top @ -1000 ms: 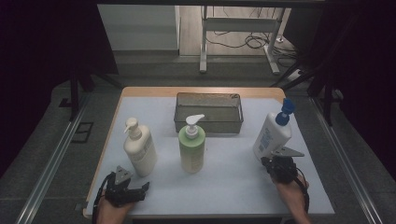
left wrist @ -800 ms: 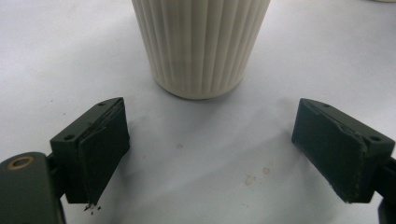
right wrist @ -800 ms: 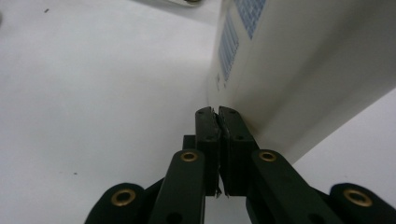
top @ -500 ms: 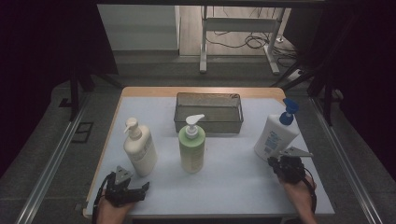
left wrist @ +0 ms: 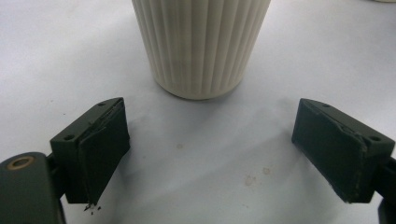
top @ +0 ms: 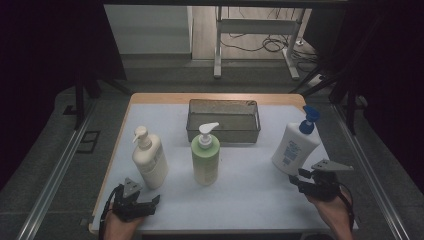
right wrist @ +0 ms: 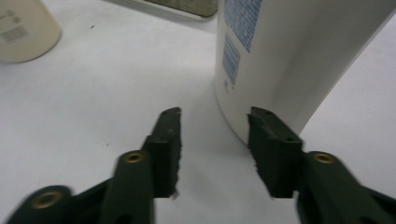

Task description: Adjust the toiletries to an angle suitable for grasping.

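green bottle (top: 205, 155) — wire basket (top: 223, 120)

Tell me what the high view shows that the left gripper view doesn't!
Just in the high view: the green bottle, the white bottle with the blue pump, the wire basket, the right tool and both of the person's hands. Just in the left gripper view: a close look at the left tool, its jaws wide apart with nothing between them, plus the fine ribs on the cream bottle's base. Both share the cream bottle and the white table.
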The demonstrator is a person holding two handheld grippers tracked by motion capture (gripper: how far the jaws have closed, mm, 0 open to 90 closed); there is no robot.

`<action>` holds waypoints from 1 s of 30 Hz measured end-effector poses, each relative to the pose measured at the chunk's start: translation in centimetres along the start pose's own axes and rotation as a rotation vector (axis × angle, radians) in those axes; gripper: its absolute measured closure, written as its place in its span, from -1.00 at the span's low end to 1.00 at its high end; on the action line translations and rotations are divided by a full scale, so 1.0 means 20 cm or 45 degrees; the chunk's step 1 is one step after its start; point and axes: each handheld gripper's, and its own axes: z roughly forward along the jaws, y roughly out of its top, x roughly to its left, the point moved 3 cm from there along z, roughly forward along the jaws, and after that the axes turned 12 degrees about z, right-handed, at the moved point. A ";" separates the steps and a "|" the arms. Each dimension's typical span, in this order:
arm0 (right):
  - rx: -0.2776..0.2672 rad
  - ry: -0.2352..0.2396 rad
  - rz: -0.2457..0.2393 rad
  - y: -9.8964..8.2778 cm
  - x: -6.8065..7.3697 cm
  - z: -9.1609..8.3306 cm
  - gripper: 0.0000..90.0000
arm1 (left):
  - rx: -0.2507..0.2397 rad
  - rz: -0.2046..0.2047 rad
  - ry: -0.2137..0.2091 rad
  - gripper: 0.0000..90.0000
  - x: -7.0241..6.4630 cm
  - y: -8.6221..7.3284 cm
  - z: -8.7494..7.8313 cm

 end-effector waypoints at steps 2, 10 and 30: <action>0.000 0.004 -0.006 0.01 0.00 -0.01 0.05 | 0.000 0.000 0.001 -0.76 0.00 0.00 0.00; -0.036 -0.043 -0.027 0.10 -0.06 -0.11 -0.27 | 0.000 0.001 0.001 -0.76 0.00 0.00 0.00; -0.027 0.023 -0.051 0.35 -0.13 -0.07 -0.67 | 0.000 0.002 -0.001 -0.76 0.00 0.00 0.00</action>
